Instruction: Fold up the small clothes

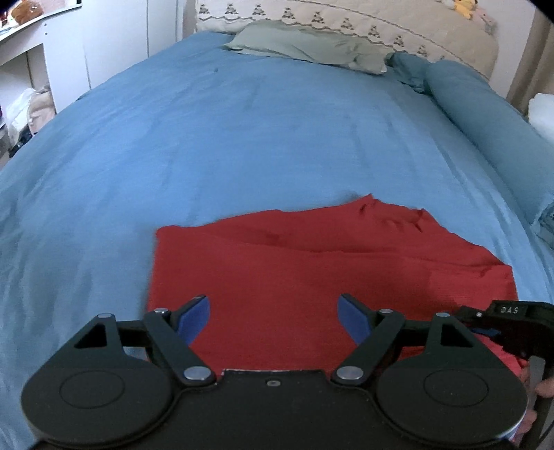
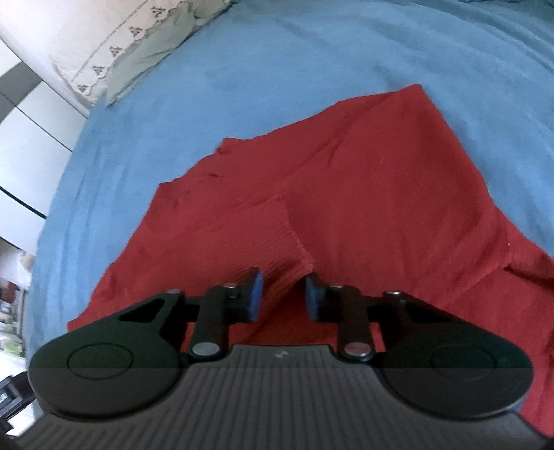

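Observation:
A red knit garment [image 1: 311,263] lies spread on the blue bedspread [image 1: 225,138]. My left gripper [image 1: 273,320] hovers over its near edge with blue-padded fingers wide open and empty. In the right wrist view the garment [image 2: 363,180] fills the middle, and my right gripper [image 2: 284,294] is closed on a ribbed cuff or hem [image 2: 273,235] that rises between the pads. The right gripper also shows in the left wrist view [image 1: 509,329], at the garment's right edge.
A grey-green pillow [image 1: 311,45] and a blue bolster [image 1: 484,114] lie at the head of the bed, against a patterned beige headboard [image 1: 381,24]. White shelving [image 1: 31,59] stands to the left. The bedspread also shows in the right wrist view [image 2: 277,52].

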A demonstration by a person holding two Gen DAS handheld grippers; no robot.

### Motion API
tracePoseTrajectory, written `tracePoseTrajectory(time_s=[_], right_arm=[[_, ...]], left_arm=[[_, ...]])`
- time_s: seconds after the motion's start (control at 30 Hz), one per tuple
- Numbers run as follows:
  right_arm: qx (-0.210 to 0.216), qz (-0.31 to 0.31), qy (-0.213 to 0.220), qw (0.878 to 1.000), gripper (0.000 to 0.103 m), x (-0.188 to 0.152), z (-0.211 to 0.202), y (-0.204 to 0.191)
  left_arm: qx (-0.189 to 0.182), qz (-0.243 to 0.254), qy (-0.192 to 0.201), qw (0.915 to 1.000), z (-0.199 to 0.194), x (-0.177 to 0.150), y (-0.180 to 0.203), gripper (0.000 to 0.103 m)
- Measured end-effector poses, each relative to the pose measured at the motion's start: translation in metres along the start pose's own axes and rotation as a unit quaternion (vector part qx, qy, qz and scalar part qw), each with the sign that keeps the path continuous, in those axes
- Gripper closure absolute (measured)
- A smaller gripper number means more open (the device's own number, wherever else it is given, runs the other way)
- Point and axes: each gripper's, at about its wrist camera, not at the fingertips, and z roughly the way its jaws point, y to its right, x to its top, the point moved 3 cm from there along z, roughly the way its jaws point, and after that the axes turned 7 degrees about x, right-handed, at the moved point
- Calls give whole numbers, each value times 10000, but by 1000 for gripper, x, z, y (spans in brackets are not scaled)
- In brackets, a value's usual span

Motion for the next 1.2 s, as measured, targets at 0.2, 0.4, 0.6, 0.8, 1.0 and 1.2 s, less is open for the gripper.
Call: tracePoseTrajectory(time_s=[0.2, 0.4, 0.6, 0.8, 1.0, 1.2], right_arm=[[367, -287, 271, 9985, 83, 23, -22, -28], [569, -1075, 1017, 9873, 83, 72, -86, -57], [-341, -1608, 934, 9820, 83, 64, -88, -21], [-863, -1526, 779, 9814, 83, 36, -47, 20], [-1088, -1498, 514, 9814, 40, 31, -48, 31], [-334, -2296, 749, 9698, 6, 16, -59, -9]], left_arm=[[108, -114, -105, 9998, -1, -4, -21, 19], [129, -103, -233, 9996, -2, -14, -26, 19], [52, -50, -385, 9992, 5, -25, -16, 19], [43, 219, -383, 9990, 10, -25, -4, 19], [-121, 493, -323, 9982, 6, -21, 9, 19], [-225, 697, -247, 9970, 15, -11, 23, 18]])
